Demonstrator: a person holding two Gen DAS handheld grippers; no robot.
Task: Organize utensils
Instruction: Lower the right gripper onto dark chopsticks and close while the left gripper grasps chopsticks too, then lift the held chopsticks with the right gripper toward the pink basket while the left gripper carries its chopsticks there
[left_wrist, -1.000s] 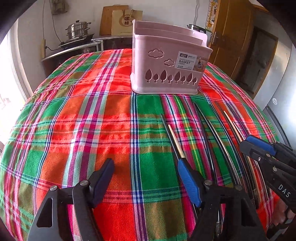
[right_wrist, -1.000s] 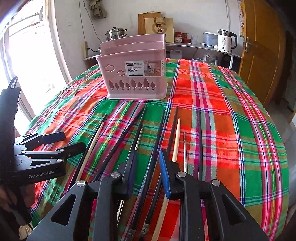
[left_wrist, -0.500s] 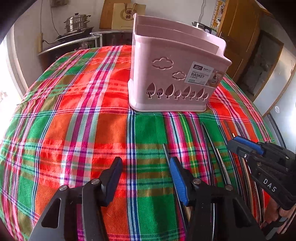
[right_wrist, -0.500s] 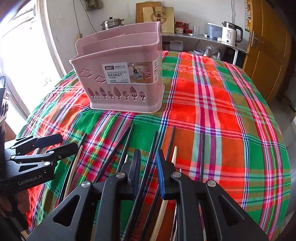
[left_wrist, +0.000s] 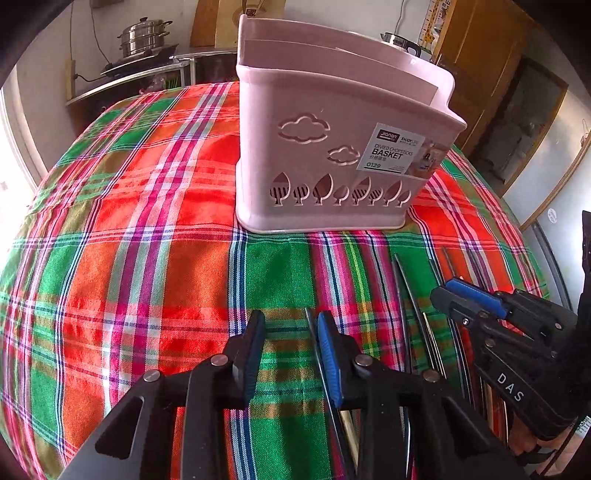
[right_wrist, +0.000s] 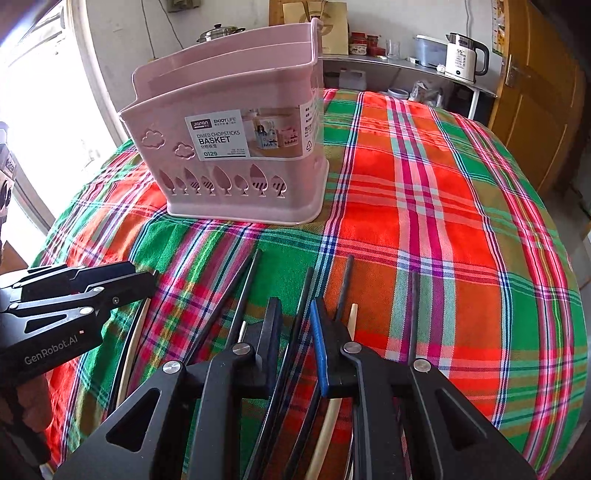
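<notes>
1. The pink chopsticks basket (right_wrist: 236, 147) is standing upright on the plaid-covered worktop (right_wrist: 443, 229), toward 12 o'clock from both grippers. It is well apart from the chopsticks, probably so that its open top stays reachable for loading.
2. The chopsticks (right_wrist: 306, 295), dark ones and pale ones, are lying side by side on the cloth with their tips pointing toward the basket. This layout is likely letting each one be picked up along its length.
3. The right gripper (right_wrist: 295, 325) is tilting downward over the middle of the row. Its jaws are standing narrowly apart, straddling a dark chopstick; whether the pads are pressing on it cannot be told.
4. The left gripper (left_wrist: 291, 339) is closing its jaws at the row's left edge. A thin dark chopstick (left_wrist: 314, 339) is lying just beside the blue pad (left_wrist: 328, 354), inside the gap; no clamping is showing yet.
5. The right wrist view is showing the whole row, the kettle (right_wrist: 463, 55) at 1 o'clock on the counter behind, and the left gripper at 9 o'clock.
6. The left wrist view is showing instead the bare cloth toward 9 o'clock, the steel pot (left_wrist: 146, 37) at 11 o'clock, and the right gripper (left_wrist: 454, 295) at 3 o'clock above the chopsticks.
</notes>
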